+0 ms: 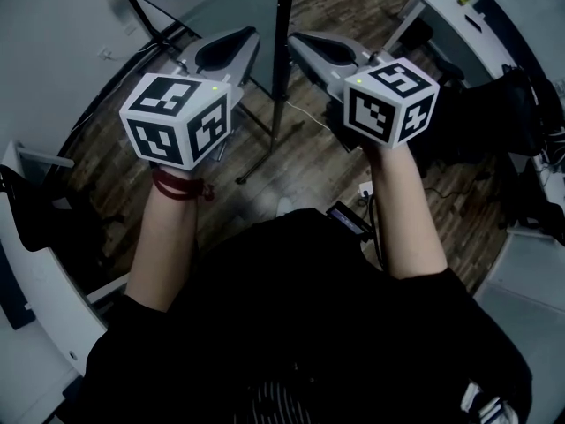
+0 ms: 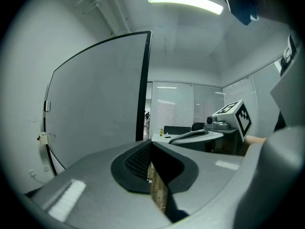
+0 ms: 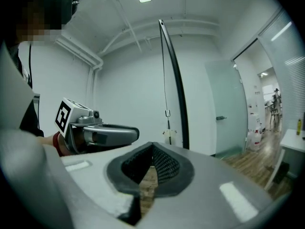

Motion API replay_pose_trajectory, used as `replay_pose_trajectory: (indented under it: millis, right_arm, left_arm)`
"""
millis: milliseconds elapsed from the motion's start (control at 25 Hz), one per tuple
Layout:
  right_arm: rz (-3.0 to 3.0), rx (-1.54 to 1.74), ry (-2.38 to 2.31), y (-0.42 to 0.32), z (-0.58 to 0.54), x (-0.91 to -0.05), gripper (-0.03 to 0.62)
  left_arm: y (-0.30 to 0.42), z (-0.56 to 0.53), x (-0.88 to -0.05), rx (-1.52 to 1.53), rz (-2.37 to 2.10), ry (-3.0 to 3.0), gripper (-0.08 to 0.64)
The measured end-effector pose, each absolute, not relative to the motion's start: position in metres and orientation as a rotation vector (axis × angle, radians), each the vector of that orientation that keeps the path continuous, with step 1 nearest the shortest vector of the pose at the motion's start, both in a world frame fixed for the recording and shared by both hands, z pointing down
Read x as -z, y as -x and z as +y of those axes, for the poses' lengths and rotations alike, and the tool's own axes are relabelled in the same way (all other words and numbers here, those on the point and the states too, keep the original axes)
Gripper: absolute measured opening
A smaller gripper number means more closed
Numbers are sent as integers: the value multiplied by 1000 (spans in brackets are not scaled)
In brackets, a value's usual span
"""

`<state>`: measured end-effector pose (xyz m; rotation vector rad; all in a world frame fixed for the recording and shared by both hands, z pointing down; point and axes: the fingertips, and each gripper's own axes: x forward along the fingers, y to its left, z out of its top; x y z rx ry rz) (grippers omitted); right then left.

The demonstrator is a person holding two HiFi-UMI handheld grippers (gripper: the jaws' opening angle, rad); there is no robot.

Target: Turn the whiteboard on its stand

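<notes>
Shut tight on nothing, the left gripper (image 1: 251, 35) and right gripper (image 1: 297, 41) flank the near upright edge of the whiteboard (image 1: 284, 25), which stands just beyond their tips, its face running far-left, the right tips apparently nearer.

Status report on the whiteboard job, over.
Left gripper shut, empty; right gripper shut, empty. Whiteboard upright, its edge just ahead between both tips, ungripped. Nothing seen in the way.
</notes>
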<state>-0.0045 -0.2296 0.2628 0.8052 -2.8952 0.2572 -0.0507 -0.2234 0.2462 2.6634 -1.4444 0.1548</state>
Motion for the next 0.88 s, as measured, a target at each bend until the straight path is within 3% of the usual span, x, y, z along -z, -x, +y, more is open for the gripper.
replay_pose_trajectory:
  millis: [320,880]
  right_arm:
    - [-2910,-328,-787,-28,-270,-284,2]
    - [-2978,-368,-790,-17,-301,-295,3]
  left_arm:
    - [29,-268,-251,-104,-1476,-2633,-9]
    - [54,-301,-271,-168,-1465,-2593,-5]
